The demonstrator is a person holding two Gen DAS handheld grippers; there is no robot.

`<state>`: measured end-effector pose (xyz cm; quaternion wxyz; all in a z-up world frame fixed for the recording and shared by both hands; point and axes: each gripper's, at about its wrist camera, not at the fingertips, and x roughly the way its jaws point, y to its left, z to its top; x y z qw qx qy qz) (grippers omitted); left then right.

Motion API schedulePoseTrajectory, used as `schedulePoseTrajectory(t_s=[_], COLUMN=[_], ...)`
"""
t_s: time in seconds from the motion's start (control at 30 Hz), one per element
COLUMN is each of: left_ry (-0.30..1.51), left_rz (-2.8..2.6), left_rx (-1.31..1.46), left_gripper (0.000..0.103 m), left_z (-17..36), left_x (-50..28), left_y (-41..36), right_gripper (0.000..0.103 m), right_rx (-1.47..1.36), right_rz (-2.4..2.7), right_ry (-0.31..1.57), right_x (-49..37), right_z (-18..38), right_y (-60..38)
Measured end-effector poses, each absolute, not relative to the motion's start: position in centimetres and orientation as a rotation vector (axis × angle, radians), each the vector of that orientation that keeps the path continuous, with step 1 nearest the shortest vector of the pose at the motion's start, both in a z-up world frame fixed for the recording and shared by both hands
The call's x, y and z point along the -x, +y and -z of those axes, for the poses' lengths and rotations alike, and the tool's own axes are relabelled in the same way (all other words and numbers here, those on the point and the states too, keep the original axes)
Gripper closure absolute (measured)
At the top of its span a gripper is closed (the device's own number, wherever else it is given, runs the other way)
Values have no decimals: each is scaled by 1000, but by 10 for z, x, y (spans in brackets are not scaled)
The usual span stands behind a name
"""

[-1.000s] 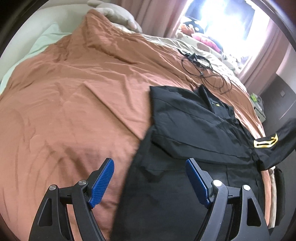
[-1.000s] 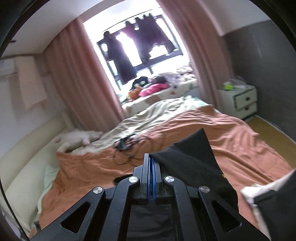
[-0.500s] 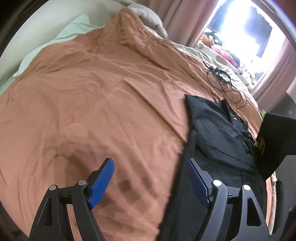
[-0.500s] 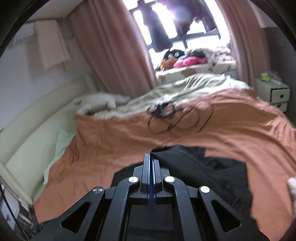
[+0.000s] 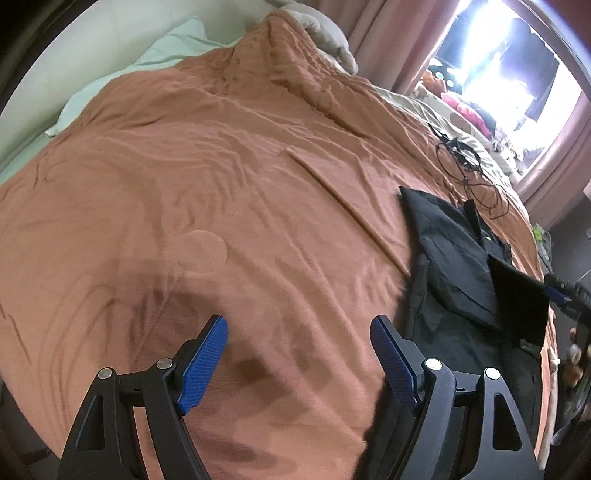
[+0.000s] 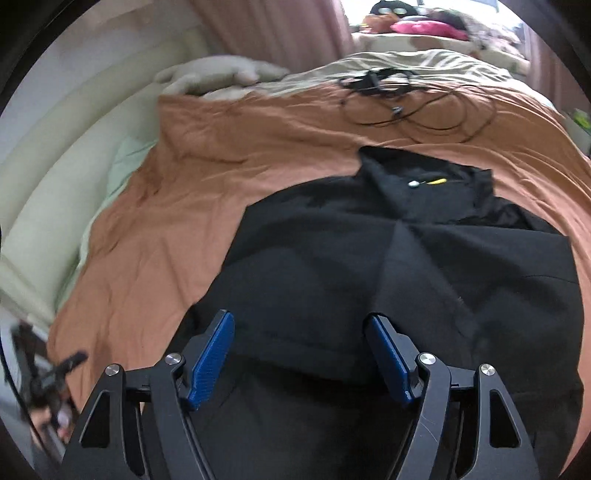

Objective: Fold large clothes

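While the left gripper (image 5: pixel 299 363) tilts downward over bare bedding, its two blue ribbed fingers (image 5: pixel 205 362) stand wide apart with nothing between them, only the rust-brown bedspread (image 5: pixel 207 192) below. The right gripper (image 6: pixel 299 360) also angles downward; its jaws are opening, and no cloth is caught between the blue pads, which sit just above the dark fabric.

A black garment (image 6: pixel 406 280) lies spread on the bedspread, directly under and ahead of the right gripper, filling most of that view. In the left wrist view the same garment (image 5: pixel 454 266) lies well off to the right of the left gripper, near the bed's far edge, with one flap (image 5: pixel 517 299) raised stiffly above the rest. At that flap's edge the right gripper's blue tip (image 5: pixel 557 295) shows small; whether it touches the flap I cannot tell.

The garment is matte black woven cloth with soft creases radiating from a central point, a collar-like fold towards its far end, and a small yellow mark (image 6: pixel 437 181) there. The bedspread is wrinkled and slightly fuzzy. Beyond the garment a tangle of thin black cable (image 6: pixel 399 99) rests on the bedspread. A pale green pillow (image 5: pixel 122 77) lies at the padded cream headboard (image 6: pixel 74 162), and pink curtains (image 6: pixel 277 33) hang behind.
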<state>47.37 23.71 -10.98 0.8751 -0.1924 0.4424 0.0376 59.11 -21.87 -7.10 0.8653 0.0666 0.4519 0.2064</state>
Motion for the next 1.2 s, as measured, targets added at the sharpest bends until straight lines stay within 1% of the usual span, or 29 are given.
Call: schedulePoseTrajectory(t_s=[0.23, 0.63, 1.0, 1.2], left_ry=[923, 926, 967, 1019], left_rz=[5, 219, 379, 458], left_rx=[345, 206, 77, 13], left_gripper=[22, 22, 22, 22], left_z=[100, 78, 88, 110], left_x=[-494, -544, -564, -567], left_y=[185, 37, -93, -154], right_gripper=[29, 29, 29, 29], right_rx=[-200, -255, -290, -296], right_rz=[-424, -188, -81, -27], right_ry=[958, 939, 929, 943], right_x=[-557, -529, -498, -484], right_z=[76, 95, 119, 140], right_y=[-276, -399, -474, -495])
